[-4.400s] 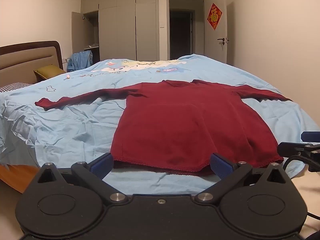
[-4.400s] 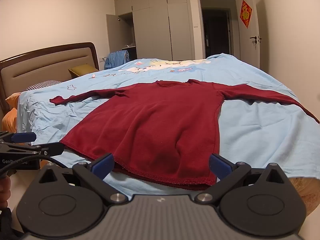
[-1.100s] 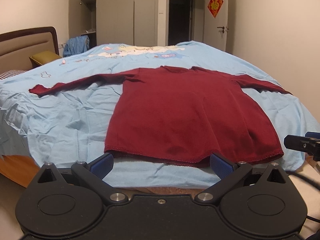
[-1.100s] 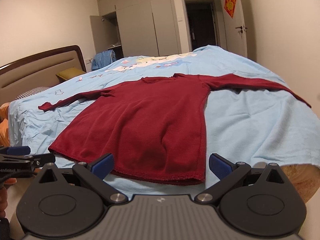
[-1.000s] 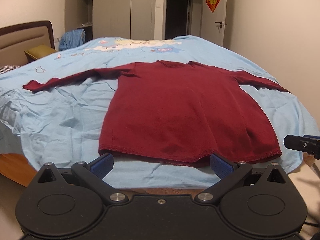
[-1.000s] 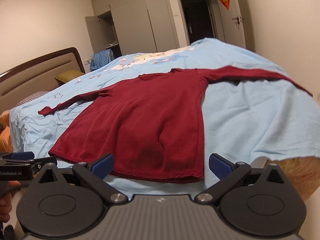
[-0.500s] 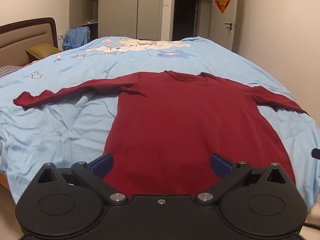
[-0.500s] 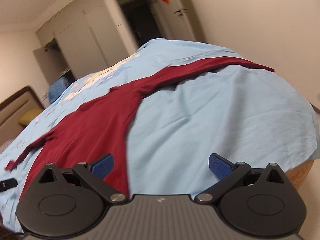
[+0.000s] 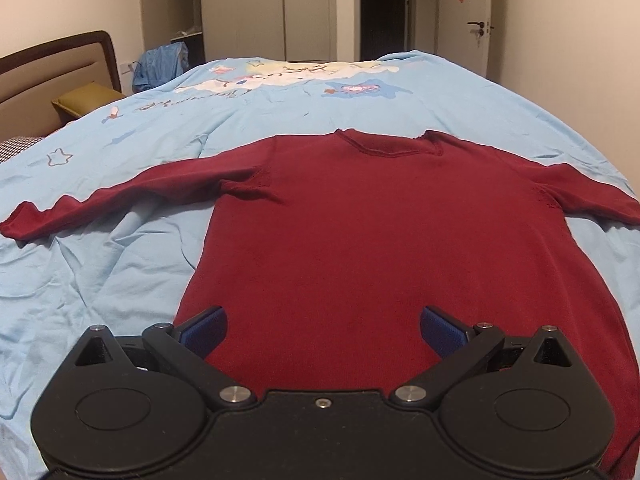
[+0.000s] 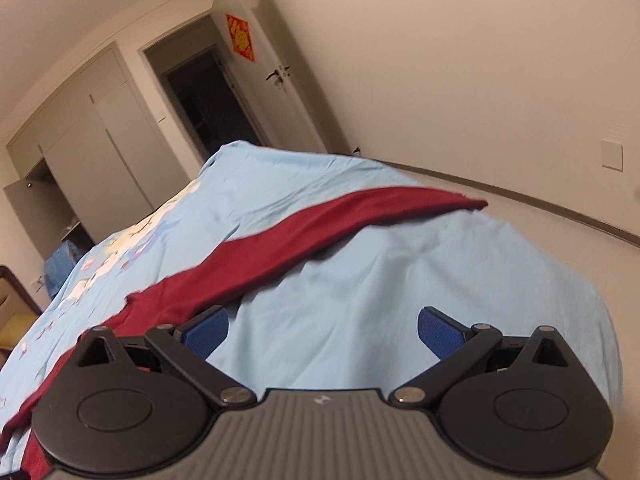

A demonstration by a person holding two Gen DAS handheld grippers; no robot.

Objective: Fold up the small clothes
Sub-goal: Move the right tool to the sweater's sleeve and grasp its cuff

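- Sweater (image 9: 380,240), dark red and long-sleeved, lies flat on the bed, filling the middle of the left wrist frame, neckline toward the top and both sleeves spread out to the sides.
- Its fabric looks smooth across the body, with small wrinkles at the armpit on the left side of the frame.
- One sleeve (image 9: 116,200) runs to the left edge of that frame; the other sleeve (image 10: 320,232) crosses the right wrist frame slantwise from lower left to right of centre, its cuff reaching the edge of the bed.
- Left tool (image 9: 322,330), at the bottom centre of its frame, hangs over the lower body of the sweater with its blue pads spread wide, gripping nothing.
- Right tool (image 10: 322,330), at the bottom centre of its tilted frame, is also spread wide and empty; bare sheet shows between its pads, while the sleeve passes just behind the left-of-frame pad.
- Light blue bedsheet (image 9: 100,280) with cartoon prints lies under the sweater, creased at the left of the frame.
- Headboard (image 9: 52,76) stands at the upper left, wardrobe (image 9: 264,8) and door (image 9: 460,16) along the top.
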